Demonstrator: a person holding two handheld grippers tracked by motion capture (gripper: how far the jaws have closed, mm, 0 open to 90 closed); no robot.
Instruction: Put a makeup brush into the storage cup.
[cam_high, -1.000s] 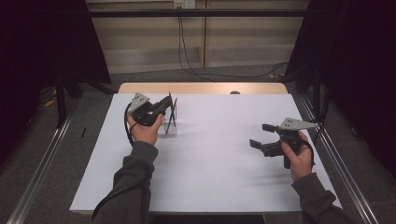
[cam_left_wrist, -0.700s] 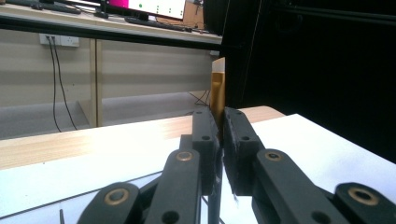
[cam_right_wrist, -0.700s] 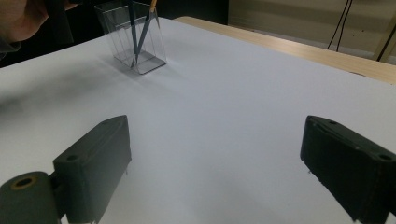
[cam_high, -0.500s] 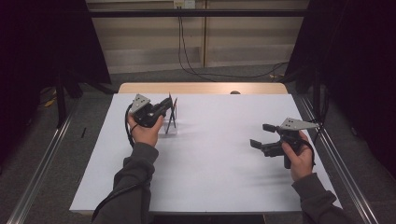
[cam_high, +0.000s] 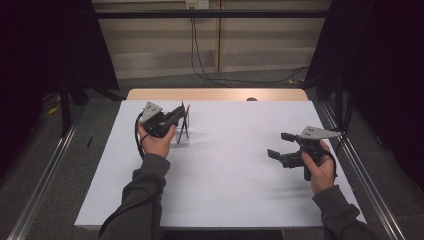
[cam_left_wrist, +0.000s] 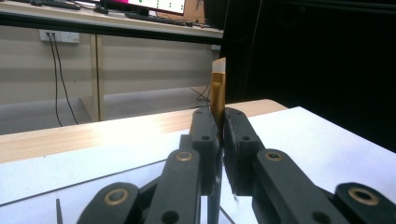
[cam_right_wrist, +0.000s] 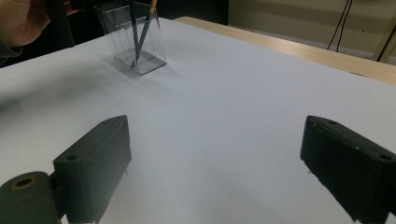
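My left gripper (cam_high: 177, 114) hovers over a clear plastic holder (cam_high: 183, 135) at the back left of the white table sheet. In the left gripper view its jaws (cam_left_wrist: 219, 122) are shut on a thin pencil (cam_left_wrist: 217, 88) with a gold band and a pale tip, held upright. The holder (cam_right_wrist: 135, 42) also has dark pencils (cam_right_wrist: 136, 35) leaning inside it. At the right side of the sheet my right gripper (cam_high: 278, 144) points left with its jaws wide apart. Nothing lies between its fingers (cam_right_wrist: 98, 158).
The white sheet (cam_high: 225, 170) covers most of a wooden table, whose bare strip (cam_high: 215, 94) runs along the far edge. Metal rails run along the floor on both sides. Cables hang down the back wall. The left hand (cam_right_wrist: 18, 18) appears far off in the right gripper view.
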